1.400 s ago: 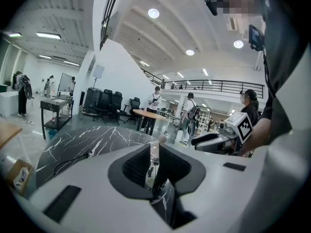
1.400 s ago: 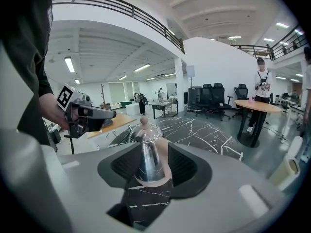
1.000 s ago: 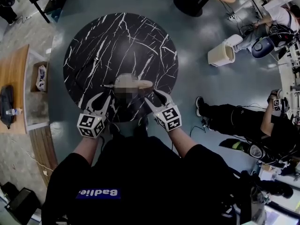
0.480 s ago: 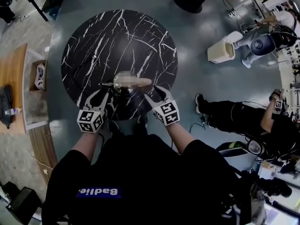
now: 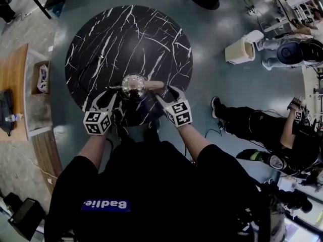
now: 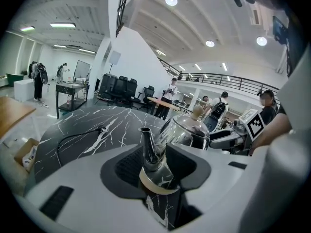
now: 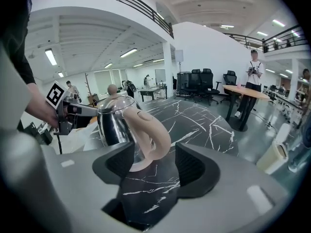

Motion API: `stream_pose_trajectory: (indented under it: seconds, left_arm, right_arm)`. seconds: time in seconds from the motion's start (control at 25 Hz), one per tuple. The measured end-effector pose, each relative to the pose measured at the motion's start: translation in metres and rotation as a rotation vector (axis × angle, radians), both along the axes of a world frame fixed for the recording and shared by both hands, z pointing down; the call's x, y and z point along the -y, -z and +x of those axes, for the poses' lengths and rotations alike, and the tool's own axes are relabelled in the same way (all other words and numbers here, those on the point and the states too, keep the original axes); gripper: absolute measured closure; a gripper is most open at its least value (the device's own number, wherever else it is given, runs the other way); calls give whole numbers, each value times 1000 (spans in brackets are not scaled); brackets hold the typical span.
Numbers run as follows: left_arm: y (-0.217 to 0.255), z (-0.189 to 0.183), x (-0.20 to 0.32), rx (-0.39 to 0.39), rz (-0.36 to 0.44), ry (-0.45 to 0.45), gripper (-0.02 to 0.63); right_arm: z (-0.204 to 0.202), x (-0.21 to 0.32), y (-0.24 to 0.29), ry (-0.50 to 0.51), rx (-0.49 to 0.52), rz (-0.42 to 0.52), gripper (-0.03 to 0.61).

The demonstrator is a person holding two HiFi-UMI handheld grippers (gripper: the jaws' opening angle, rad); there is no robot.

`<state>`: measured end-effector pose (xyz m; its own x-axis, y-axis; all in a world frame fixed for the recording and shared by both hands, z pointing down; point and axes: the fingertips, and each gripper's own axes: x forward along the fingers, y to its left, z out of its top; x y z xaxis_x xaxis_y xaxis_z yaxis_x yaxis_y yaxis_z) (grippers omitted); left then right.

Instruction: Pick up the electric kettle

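A shiny steel electric kettle (image 5: 133, 86) with a beige handle and knob stands near the front edge of the round black marble table (image 5: 126, 34). My left gripper (image 5: 112, 98) is at its left side. The thin spout (image 6: 147, 148) stands between that gripper's (image 6: 163, 160) jaws, which are opening, and the pads do not press on it. My right gripper (image 5: 169, 96) is at the kettle's right side. Its (image 7: 155, 166) jaws are opening too, with the beige handle (image 7: 154, 134) loose between them and a gap on the right.
A black cable (image 6: 77, 135) lies on the table to the left. On the floor stand a white bin (image 5: 238, 52) at the right and a cardboard box (image 5: 43, 79) at the left. A seated person's legs (image 5: 242, 122) stretch out at the right.
Both grippers have moved a little farther over the table with the kettle between them. Their jaws stand wider apart round the spout and the handle than before.
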<state>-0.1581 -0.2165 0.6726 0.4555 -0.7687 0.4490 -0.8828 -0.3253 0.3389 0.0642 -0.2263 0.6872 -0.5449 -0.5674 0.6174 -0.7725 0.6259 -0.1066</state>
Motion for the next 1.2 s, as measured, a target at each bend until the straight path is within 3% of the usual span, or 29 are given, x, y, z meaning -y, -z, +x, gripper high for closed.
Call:
stream_pose_trajectory:
  seconds: [0.68,1.2]
  left_arm:
    - [-13,-1,21,-25,-33,25,474]
    - [-11,4,33,-47,-29,40,474]
  right_arm:
    - [-2,14,-39,7,-73,-45,339]
    - [-9,28,-42,-1,-65,-35,340]
